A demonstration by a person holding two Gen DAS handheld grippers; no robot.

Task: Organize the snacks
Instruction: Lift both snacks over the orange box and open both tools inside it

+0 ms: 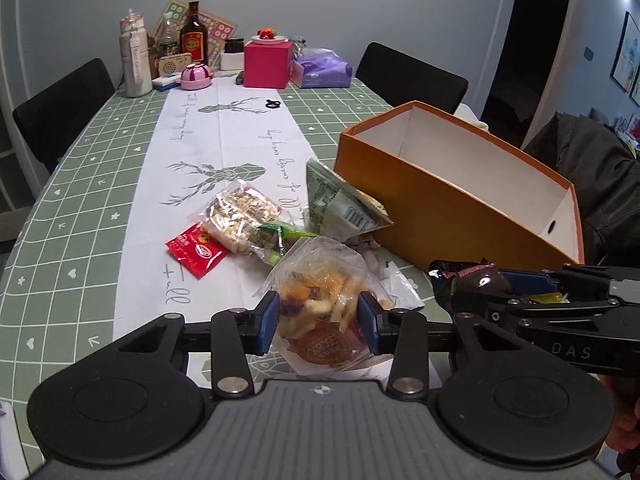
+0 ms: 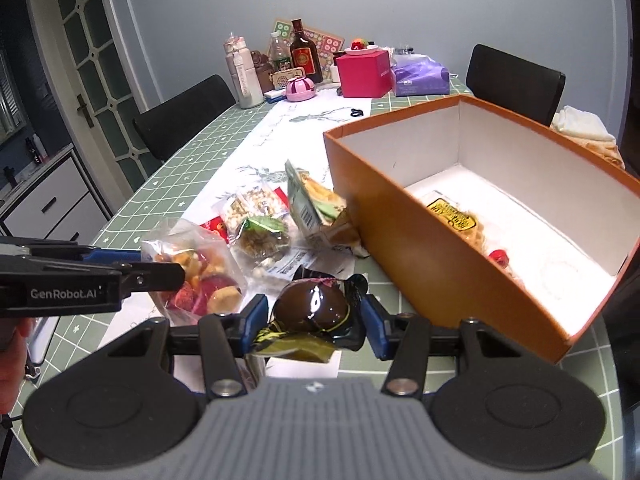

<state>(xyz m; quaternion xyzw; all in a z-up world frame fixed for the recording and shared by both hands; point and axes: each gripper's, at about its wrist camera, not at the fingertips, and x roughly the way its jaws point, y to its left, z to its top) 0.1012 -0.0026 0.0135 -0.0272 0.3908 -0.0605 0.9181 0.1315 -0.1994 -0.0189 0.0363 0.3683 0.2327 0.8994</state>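
My left gripper [image 1: 319, 322] is shut on a clear bag of mixed dried fruit [image 1: 320, 300], just above the table; it also shows in the right wrist view [image 2: 192, 276]. My right gripper [image 2: 316, 320] is shut on a dark brown shiny snack packet [image 2: 310, 306], seen from the left wrist view [image 1: 474, 282] too. The open orange box [image 2: 400, 240] stands right of both grippers; it holds a yellow-labelled snack bag [image 2: 454, 214] and a small red item [image 2: 498, 258]. A nut bar pack [image 1: 240, 218], a red sachet [image 1: 196, 252] and a green packet [image 1: 340, 204] lie on the table.
The far end of the table holds bottles [image 1: 194, 36], a pink box [image 1: 266, 64], a purple tissue pack [image 1: 322, 68] and a pink pot [image 1: 195, 77]. Black chairs [image 1: 412, 76] stand around. Small black scissors [image 1: 273, 104] lie on the white runner. A folded cloth [image 2: 580, 124] lies behind the box.
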